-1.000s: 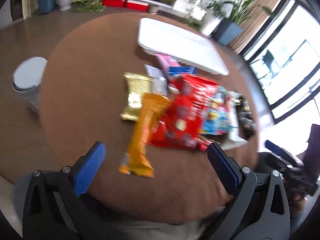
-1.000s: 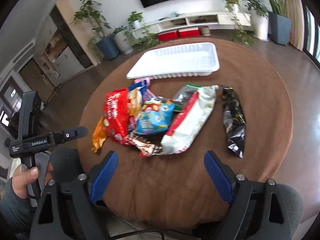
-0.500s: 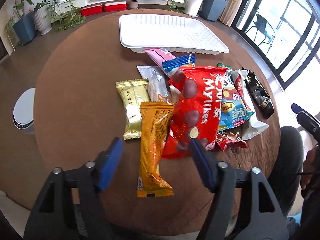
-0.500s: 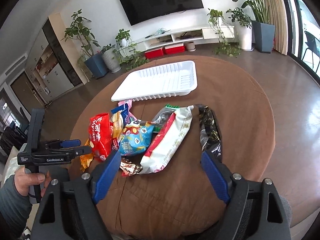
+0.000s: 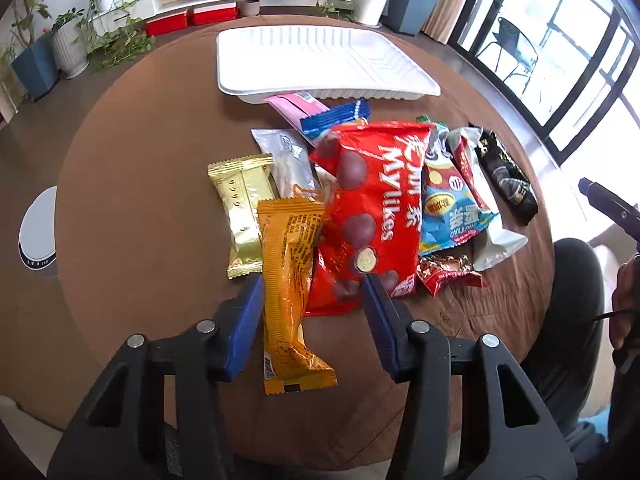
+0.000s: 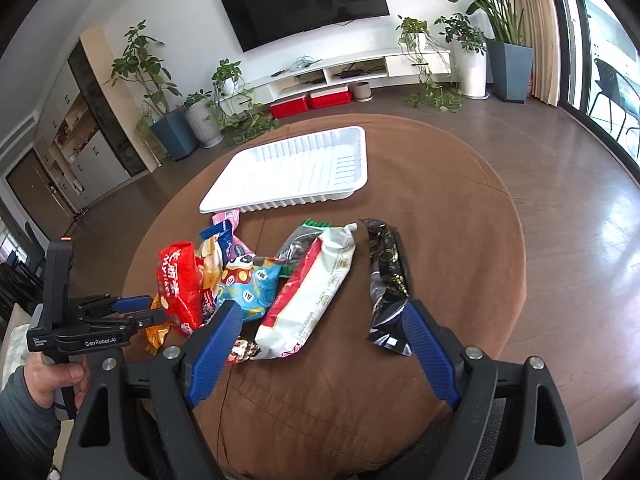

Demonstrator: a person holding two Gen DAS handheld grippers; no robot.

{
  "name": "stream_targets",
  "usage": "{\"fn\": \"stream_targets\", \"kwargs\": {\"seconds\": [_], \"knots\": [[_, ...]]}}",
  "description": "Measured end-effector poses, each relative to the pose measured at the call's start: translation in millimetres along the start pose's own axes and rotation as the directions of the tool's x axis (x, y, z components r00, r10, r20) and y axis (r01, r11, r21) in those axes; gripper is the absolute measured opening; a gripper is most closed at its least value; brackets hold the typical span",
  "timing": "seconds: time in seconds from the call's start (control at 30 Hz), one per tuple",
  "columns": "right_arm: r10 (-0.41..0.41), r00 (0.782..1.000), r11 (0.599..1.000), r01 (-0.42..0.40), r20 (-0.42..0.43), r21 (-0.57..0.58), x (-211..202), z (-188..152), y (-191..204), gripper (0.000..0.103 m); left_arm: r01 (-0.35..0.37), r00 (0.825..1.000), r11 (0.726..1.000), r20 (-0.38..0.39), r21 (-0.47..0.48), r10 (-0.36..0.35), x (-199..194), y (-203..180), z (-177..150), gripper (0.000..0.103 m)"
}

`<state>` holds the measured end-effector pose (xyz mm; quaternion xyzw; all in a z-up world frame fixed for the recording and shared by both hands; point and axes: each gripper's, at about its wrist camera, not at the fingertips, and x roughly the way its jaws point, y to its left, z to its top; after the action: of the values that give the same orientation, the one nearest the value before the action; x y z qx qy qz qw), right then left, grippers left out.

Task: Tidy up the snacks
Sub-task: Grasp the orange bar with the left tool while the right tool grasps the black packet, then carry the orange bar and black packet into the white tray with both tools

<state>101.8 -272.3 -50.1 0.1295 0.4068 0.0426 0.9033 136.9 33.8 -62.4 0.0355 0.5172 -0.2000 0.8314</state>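
Note:
Several snack packets lie heaped on a round brown table (image 5: 140, 200), in front of an empty white tray (image 5: 320, 60). My left gripper (image 5: 313, 280) points down over the near end of an orange packet (image 5: 288, 280). Its jaws are closing, with that packet and the lower corner of a red Mylikes bag (image 5: 376, 200) between them. The pads do not visibly press on either. My right gripper (image 6: 323, 308) hovers open over the table's near edge, a white-and-red bag (image 6: 316, 292) and a black packet (image 6: 386, 272) ahead of its fingers.
A gold packet (image 5: 244, 200) lies left of the orange one and a blue bag (image 5: 448, 208) right of the red one. A white round bin (image 5: 38, 236) stands on the floor to the left. A person's leg (image 5: 568, 300) is at the table's right edge.
The left gripper's jaws have narrowed from wide apart to either side of the orange packet, and it rolled and sank closer. The right gripper lifted a little, still open.

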Motion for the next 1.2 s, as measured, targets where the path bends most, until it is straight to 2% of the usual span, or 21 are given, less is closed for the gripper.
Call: {"fn": "stream_targets", "kwargs": {"seconds": [0.23,0.3,0.33,0.57,0.63,0.7,0.73,0.83,1.0,1.07,1.1,1.2], "knots": [[-0.042,0.999,0.999,0.041,-0.008,-0.010,3.3,8.5,-11.8,0.085,-0.001,0.999,0.999,-0.037,-0.046,-0.001,9.3,16.2,-3.0,0.048],[-0.069,0.997,0.998,0.069,-0.034,-0.016,9.4,15.8,-17.9,0.082,0.002,0.999,0.999,-0.045,-0.044,-0.004,13.3,15.7,-2.1,0.035],[-0.076,0.996,0.997,0.075,-0.048,-0.019,13.3,18.7,-20.5,0.080,-0.005,0.999,0.999,-0.053,-0.040,0.003,15.7,15.0,-1.8,0.024],[-0.108,0.974,0.993,0.095,-0.197,-0.071,55.9,32.0,-32.6,0.078,0.015,0.996,0.999,-0.084,-0.051,-0.019,29.4,20.6,-6.1,0.023],[-0.131,0.960,0.990,0.112,-0.246,-0.090,73.2,32.2,-35.6,0.072,0.023,0.996,0.998,-0.089,-0.052,-0.028,31.8,22.1,-7.3,0.021],[-0.117,0.946,0.992,0.099,-0.303,-0.072,91.0,33.0,-41.7,0.062,0.022,0.996,0.999,-0.087,-0.044,-0.026,32.3,21.3,-8.2,0.021],[-0.111,0.941,0.993,0.096,-0.321,-0.061,96.5,32.7,-43.9,0.060,0.021,0.996,0.999,-0.087,-0.043,-0.025,32.5,21.2,-8.5,0.021],[-0.127,0.932,0.991,0.106,-0.340,-0.081,107.9,32.5,-43.3,0.058,0.017,0.996,0.999,-0.085,-0.043,-0.020,31.8,20.7,-9.6,0.020],[-0.136,0.915,0.990,0.109,-0.380,-0.091,124.8,29.3,-48.3,0.037,0.025,0.996,0.999,-0.085,-0.040,-0.028,31.0,21.6,-10.7,0.018],[-0.146,0.916,0.988,0.118,-0.373,-0.097,126.1,31.1,-48.0,0.033,0.023,0.996,0.999,-0.086,-0.038,-0.026,30.8,21.1,-10.0,0.017],[-0.153,0.917,0.987,0.122,-0.369,-0.106,126.4,30.7,-47.9,0.028,0.021,0.996,0.999,-0.085,-0.035,-0.024,30.7,20.4,-9.9,0.018],[-0.144,0.921,0.988,0.113,-0.363,-0.105,125.6,28.5,-48.2,0.024,0.021,0.996,0.999,-0.081,-0.038,-0.024,29.5,20.8,-10.6,0.017]]}}
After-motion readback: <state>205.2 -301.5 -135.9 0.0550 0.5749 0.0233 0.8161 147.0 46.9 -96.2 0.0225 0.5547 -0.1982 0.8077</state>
